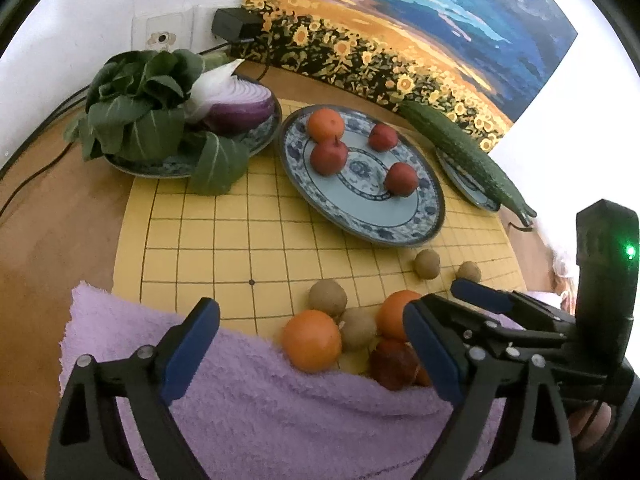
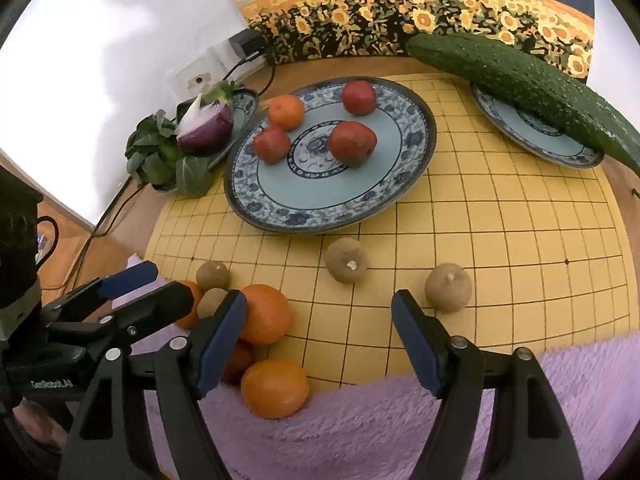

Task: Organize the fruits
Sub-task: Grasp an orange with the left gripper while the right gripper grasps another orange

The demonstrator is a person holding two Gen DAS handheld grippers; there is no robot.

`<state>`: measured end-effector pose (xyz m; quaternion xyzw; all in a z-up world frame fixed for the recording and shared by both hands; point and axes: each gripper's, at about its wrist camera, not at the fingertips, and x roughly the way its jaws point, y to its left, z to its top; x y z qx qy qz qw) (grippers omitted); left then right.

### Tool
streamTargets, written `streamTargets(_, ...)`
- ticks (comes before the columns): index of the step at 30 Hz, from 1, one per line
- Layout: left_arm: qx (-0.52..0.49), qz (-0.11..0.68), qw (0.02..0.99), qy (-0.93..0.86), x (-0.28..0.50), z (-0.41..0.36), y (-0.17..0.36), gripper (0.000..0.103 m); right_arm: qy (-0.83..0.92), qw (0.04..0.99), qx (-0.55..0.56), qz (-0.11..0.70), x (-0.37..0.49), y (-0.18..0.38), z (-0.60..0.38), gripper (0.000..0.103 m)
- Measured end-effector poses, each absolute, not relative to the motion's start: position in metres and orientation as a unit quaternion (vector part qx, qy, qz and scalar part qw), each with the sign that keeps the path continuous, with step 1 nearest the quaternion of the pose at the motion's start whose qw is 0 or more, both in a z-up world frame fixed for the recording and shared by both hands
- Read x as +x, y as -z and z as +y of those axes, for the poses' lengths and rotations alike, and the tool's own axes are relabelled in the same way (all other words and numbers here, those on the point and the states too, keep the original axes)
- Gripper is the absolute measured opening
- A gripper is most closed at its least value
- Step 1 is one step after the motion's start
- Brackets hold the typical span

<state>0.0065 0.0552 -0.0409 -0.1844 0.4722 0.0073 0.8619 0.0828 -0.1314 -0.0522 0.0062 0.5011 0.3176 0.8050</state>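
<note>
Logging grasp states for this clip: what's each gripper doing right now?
Left gripper: open, holding nothing, above the towel's edge.
Right gripper: open, holding nothing, above the board.

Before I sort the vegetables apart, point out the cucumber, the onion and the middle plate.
cucumber [image 2: 520, 84], right wrist view, middle of its body
onion [image 1: 240, 110], left wrist view, purple cut side
middle plate [image 2: 320, 196], right wrist view, bare pale-blue floor
</note>
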Motion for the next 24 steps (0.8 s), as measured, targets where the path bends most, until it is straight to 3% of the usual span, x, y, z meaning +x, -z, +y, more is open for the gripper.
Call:
streamTargets(8, -0.225, 0.470, 0.853, 0.005, -0.001, 0.067, 0.042, 0.079, -0.319, 0.807, -0.001, 0.497, 0.080, 0.051, -0.129, 0.076)
streamTargets(14, -0.222, 0.484, 0.846, 0.007, -0.004, 0.066, 0.047, 0.057, -0.347, 0.793, -0.008, 0.501, 0.077, 0.053, -0.119, 0.076)
streamTargets(16, -0.218, 0.489, 0.845, 0.006, -0.004, 0.065, 0.049, 0.046, -0.357, 0.786, -0.007, 0.505, 0.076, 0.055, -0.116, 0.072)
streamTargets(18, -0.223, 0.488, 0.844, 0.013, -0.004, 0.065, 0.051, 0.035, -0.359, 0.785, -0.013, 0.505, 0.076, 0.056, -0.112, 0.057)
streamTargets(21, -0.236, 0.489, 0.840, 0.019, -0.005, 0.066, 0.052, 0.033, -0.370, 0.786, -0.014, 0.496, 0.074, 0.053, -0.110, 0.040)
streamTargets(24, -0.233, 0.490, 0.840, 0.018, -0.004, 0.065, 0.052, 0.033, -0.370, 0.791, -0.035, 0.486, 0.070, 0.050, -0.105, 0.036)
